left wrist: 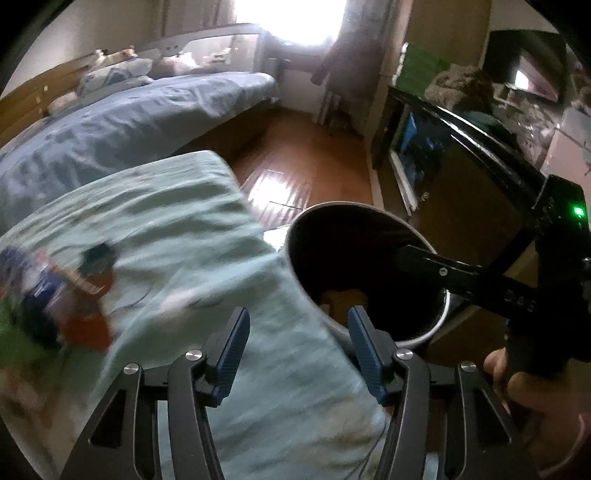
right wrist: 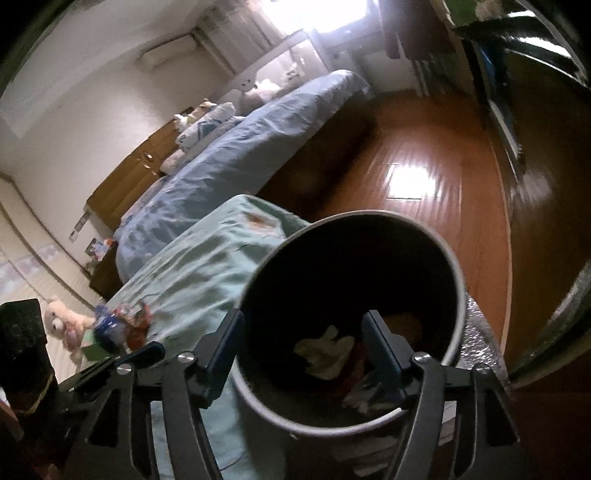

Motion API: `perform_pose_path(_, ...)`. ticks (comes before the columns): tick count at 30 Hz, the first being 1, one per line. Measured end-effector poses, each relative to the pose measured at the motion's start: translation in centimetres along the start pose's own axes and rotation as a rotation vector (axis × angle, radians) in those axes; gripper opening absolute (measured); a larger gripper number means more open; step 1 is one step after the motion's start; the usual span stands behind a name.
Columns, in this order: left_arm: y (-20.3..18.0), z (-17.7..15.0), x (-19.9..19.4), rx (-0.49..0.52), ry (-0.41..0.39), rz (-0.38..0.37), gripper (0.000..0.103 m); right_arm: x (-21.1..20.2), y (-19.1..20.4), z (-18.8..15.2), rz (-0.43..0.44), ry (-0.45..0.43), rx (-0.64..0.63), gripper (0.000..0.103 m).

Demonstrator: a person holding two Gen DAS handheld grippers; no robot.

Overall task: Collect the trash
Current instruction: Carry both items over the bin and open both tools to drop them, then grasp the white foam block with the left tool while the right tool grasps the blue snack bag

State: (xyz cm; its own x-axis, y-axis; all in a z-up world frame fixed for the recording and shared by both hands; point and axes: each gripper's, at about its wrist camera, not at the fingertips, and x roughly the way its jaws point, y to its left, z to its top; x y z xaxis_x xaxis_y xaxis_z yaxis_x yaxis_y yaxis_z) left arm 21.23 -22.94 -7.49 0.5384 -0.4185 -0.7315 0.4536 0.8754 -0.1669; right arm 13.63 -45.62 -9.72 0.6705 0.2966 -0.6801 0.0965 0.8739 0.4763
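A round dark trash bin (right wrist: 354,317) with a pale rim stands on the floor beside a surface covered in light green cloth (left wrist: 177,236). Crumpled white paper (right wrist: 325,350) and other scraps lie inside it. My right gripper (right wrist: 301,347) is open and empty, over the bin's mouth. My left gripper (left wrist: 295,343) is open and empty, above the green cloth's edge next to the bin (left wrist: 365,273). A blurred pile of colourful wrappers (left wrist: 62,291) lies on the cloth to the left; it also shows in the right wrist view (right wrist: 122,328). The right gripper's body (left wrist: 517,280) reaches over the bin.
A bed with blue bedding (left wrist: 122,125) lies behind. Wooden floor (right wrist: 424,184) runs on the right past a dark cabinet with a glass door (left wrist: 424,155). A plush toy (right wrist: 62,325) sits at the far left. A bright window (left wrist: 295,22) is at the back.
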Motion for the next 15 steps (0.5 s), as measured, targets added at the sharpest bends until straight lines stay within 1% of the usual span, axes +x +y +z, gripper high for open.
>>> perform_pose_path(3, 1.2, -1.8, -2.1, -0.037, -0.016, 0.017, 0.055, -0.2, 1.8, -0.9, 0.031, 0.005, -0.019, 0.070)
perform_pose_path(8, 2.4, -4.3, -5.3, -0.056, -0.046, 0.058, 0.056, -0.4, 5.1, -2.2, 0.080, 0.014, -0.061, 0.070)
perform_pose_path(15, 4.6, -7.5, -9.3, -0.122, -0.071, 0.103, 0.056, 0.8, 9.1, -4.3, 0.127, 0.055, -0.126, 0.071)
